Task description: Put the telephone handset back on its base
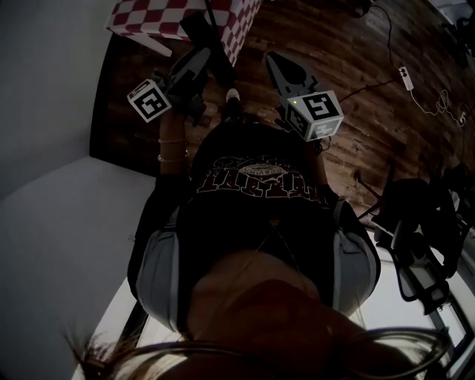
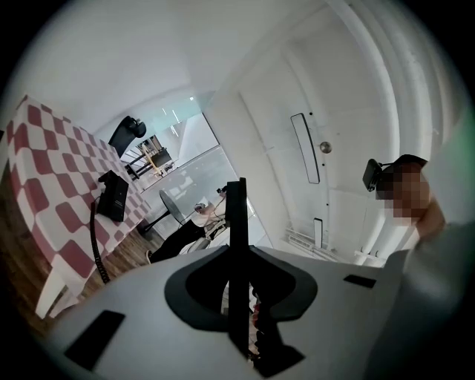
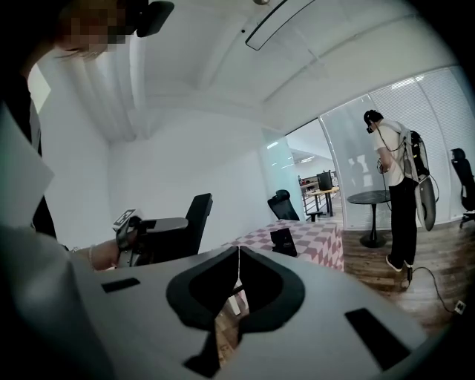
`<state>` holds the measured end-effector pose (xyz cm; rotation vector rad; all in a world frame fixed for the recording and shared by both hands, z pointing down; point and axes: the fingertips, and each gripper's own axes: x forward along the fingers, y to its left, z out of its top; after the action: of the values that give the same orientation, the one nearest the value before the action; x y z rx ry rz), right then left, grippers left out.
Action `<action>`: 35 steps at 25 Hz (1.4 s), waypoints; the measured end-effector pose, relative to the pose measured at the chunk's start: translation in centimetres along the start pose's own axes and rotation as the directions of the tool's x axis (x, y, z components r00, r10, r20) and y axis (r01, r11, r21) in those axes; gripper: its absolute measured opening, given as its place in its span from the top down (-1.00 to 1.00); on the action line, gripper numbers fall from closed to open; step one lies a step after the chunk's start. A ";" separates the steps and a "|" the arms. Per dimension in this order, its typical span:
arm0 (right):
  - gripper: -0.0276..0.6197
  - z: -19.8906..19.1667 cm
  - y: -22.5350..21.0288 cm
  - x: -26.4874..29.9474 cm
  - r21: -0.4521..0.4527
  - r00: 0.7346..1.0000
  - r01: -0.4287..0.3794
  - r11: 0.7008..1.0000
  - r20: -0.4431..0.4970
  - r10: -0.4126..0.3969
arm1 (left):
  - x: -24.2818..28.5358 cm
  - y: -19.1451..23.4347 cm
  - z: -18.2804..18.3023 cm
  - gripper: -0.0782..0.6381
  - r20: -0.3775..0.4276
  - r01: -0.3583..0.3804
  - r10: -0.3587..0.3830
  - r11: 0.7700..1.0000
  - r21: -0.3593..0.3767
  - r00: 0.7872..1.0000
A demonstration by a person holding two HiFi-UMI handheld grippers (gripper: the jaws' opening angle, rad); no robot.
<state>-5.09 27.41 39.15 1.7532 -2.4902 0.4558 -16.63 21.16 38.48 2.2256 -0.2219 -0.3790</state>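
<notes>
Left gripper [image 2: 237,185] and right gripper [image 3: 237,249] are both clenched and empty, well apart from the telephone [image 2: 113,194] on the checkered table [image 2: 44,171]. Its cord [image 2: 95,245] hangs over the edge; a snagged jaw could drag the telephone off.

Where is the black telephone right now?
The black telephone sits on the red-and-white checked tablecloth, at the left of the left gripper view, its black cord hanging over the table edge.

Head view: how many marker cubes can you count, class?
2. One cube sits upper left, near the checkered table; the other cube is right of centre, over the wood floor. None appears hidden.
</notes>
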 end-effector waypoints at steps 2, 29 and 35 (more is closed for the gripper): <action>0.85 -0.7 -0.4 0.1 -0.003 1.000 0.000 1.000 0.003 0.000 | 0.1 0.8 -0.7 0.56 0.001 -0.003 0.003 1.000 -0.004 1.000; 0.85 3.8 -4.5 11.7 -0.036 0.999 0.035 0.999 -0.002 -0.035 | 6.2 8.2 8.8 0.56 -0.068 0.053 -0.056 0.998 -0.046 0.996; 0.85 4.3 -4.2 11.5 -0.011 0.998 0.063 0.998 0.002 -0.063 | 6.5 7.6 8.5 0.56 -0.084 0.083 -0.090 0.993 -0.085 0.992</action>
<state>-4.75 14.45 38.46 1.8224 -2.4250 0.4354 -13.69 8.41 38.06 2.1702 -0.0618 -0.3298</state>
